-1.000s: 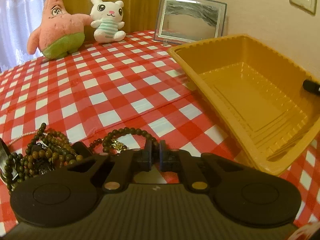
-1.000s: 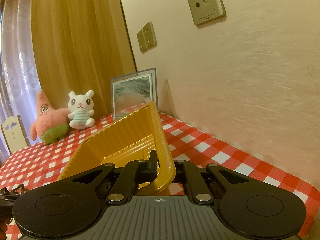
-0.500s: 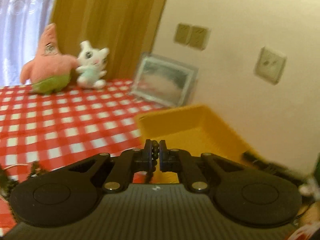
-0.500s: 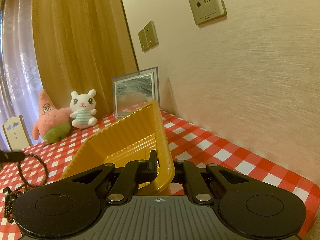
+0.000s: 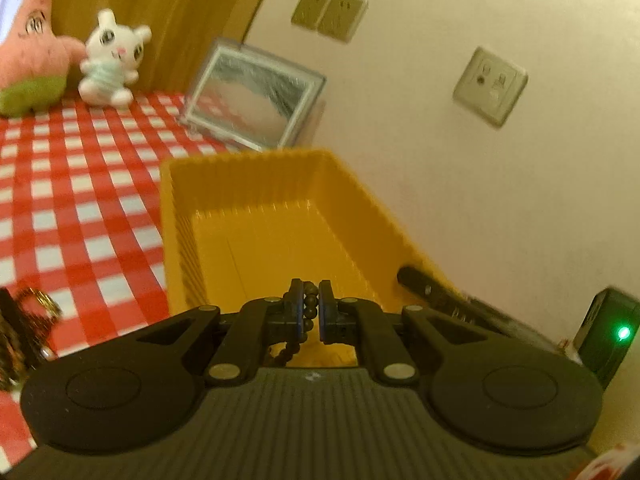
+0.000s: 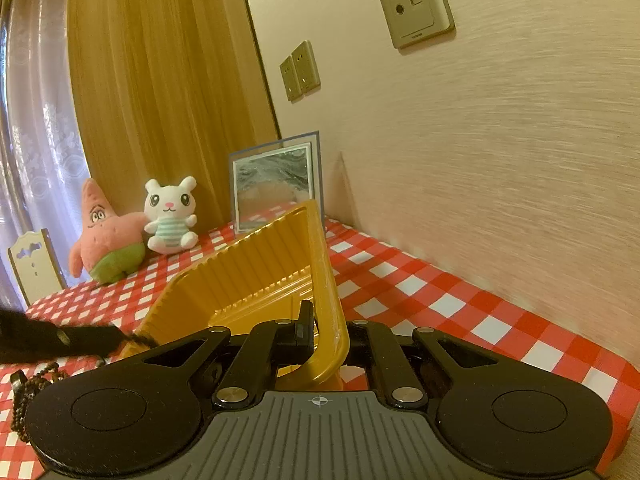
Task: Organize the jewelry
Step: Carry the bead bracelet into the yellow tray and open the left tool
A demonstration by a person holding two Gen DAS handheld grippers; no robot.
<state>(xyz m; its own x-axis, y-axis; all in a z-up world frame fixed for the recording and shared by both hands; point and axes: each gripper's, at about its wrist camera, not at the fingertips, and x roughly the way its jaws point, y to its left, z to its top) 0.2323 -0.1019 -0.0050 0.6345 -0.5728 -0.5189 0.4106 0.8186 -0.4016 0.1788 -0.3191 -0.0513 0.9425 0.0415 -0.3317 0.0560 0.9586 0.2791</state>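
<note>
Since a sec ago the left gripper (image 5: 311, 312) has come up off the checked cloth (image 5: 80, 208) w/ a dark bead string (image 5: 307, 307) pinched tight in its jaws, & it now hangs over the near end of the yellow tray (image 5: 248, 184), w/ more beads (image 5: 24, 320) in a pile on the cloth at far left. On the right, the right gripper (image 6: 326, 330) hasn't moved; it's squeezed on the tray's rim, tipping the tray up on one side.

Left tool (image 5: 309, 307) pinched closed, tilted downward; right tool (image 6: 326, 330) clamped closed.
</note>
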